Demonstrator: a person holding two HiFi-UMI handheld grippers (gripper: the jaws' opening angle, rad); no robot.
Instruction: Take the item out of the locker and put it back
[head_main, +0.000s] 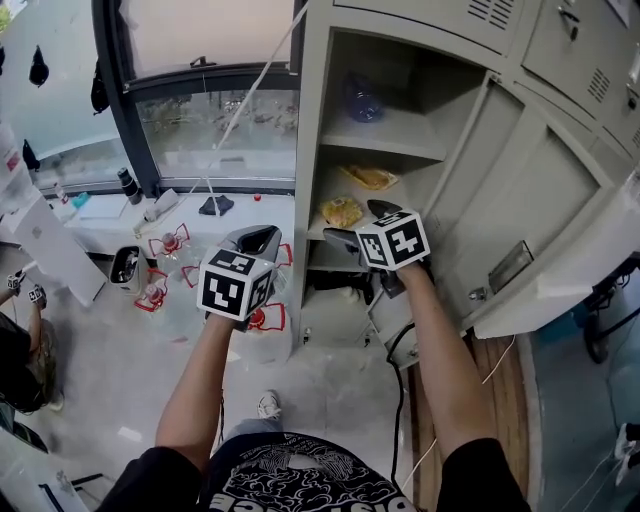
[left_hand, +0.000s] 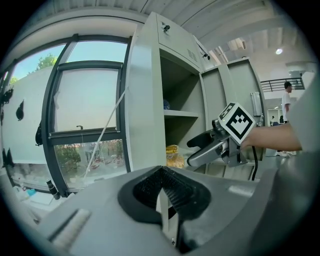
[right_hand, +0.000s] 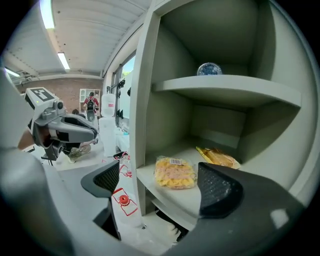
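Fingers (right_hand: 215, 187) of right gripper (right_hand: 161, 184) spread wide, grasping nothing. Straight ahead, just beyond the tips, on the locker (head_main: 310, 150) middle shelf (right_hand: 170, 201): yellow snack bag (right_hand: 175, 173), seemingly lying broadside across the gap. Far nearer than left gripper (left_hand: 162, 200), clenched empty outside the locker.
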